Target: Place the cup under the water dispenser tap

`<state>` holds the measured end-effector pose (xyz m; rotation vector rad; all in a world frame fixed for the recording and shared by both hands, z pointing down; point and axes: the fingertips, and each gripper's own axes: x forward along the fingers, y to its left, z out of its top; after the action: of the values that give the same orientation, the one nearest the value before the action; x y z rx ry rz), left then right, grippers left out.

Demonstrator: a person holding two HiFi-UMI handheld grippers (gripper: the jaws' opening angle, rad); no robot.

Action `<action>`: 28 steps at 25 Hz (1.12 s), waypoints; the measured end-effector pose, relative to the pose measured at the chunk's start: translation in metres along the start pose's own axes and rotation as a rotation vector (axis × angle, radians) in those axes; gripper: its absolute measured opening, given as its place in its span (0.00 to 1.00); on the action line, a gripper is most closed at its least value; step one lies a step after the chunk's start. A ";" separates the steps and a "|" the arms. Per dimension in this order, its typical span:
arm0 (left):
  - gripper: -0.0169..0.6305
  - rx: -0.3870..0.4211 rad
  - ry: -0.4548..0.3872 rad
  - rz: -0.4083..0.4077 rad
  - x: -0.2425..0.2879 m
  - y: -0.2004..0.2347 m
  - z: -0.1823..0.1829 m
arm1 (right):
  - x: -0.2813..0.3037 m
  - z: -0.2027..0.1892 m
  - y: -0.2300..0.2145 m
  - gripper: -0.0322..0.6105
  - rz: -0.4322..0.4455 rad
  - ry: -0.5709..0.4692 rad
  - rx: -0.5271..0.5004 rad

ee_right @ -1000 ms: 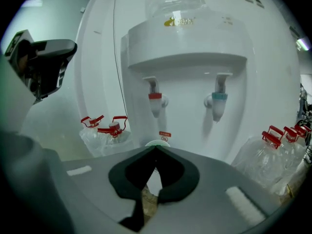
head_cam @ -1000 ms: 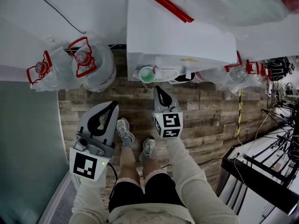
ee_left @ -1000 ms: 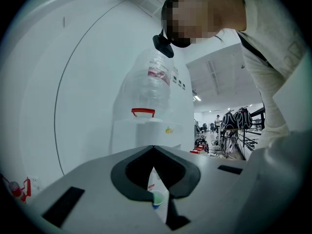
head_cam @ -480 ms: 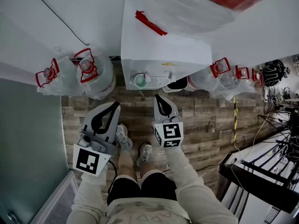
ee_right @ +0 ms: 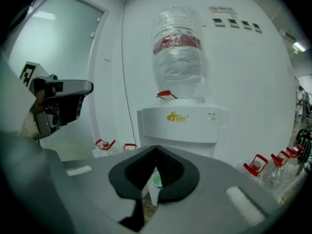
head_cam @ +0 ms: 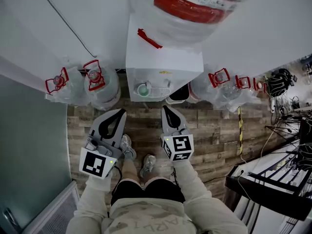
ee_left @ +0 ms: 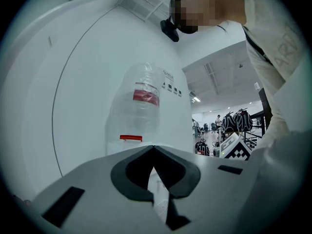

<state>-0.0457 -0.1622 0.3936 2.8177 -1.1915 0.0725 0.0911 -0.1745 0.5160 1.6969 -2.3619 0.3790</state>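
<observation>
Withdrawal is what is shown over the last second. Both hand-held grippers are now held higher and further back from the water dispenser (head_cam: pixel 163 62) than before, and the dispenser's inverted bottle (head_cam: pixel 195 4) is brought into the head view.

The left hand-held gripper (head_cam: pixel 119 112) is seen with its jaws together and nothing between them. The right hand-held gripper (head_cam: pixel 165 109) is likewise closed and empty.

The cup (head_cam: pixel 143 88), green inside, is left standing upright in the dispenser's recess on the drip tray, at the recess's left side, well apart from both grippers. In the right gripper view it is glimpsed past the closed jaw tips, still in that recess. Its place against the dispenser is unchanged across the second.

The tap itself is hidden by the dispenser's overhanging front, so exact alignment under the spout cannot be confirmed. From the cup's position the placement is judged done, with only the pull-back left. Spare bottles (head_cam: pixel 100 82) are seen on the floor (head_cam: pixel 219 126) beside the dispenser.
</observation>
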 end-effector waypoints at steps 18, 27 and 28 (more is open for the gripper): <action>0.03 0.032 -0.053 0.036 -0.035 -0.036 0.073 | -0.076 0.093 0.027 0.06 0.036 -0.100 -0.073; 0.04 0.086 -0.089 0.033 -0.046 -0.048 0.099 | -0.106 0.127 0.034 0.06 0.044 -0.149 -0.114; 0.04 0.093 -0.095 0.034 -0.047 -0.050 0.102 | -0.109 0.130 0.034 0.06 0.045 -0.155 -0.119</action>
<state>-0.0412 -0.1037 0.2861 2.9116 -1.2883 -0.0039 0.0903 -0.1090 0.3558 1.6770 -2.4799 0.1150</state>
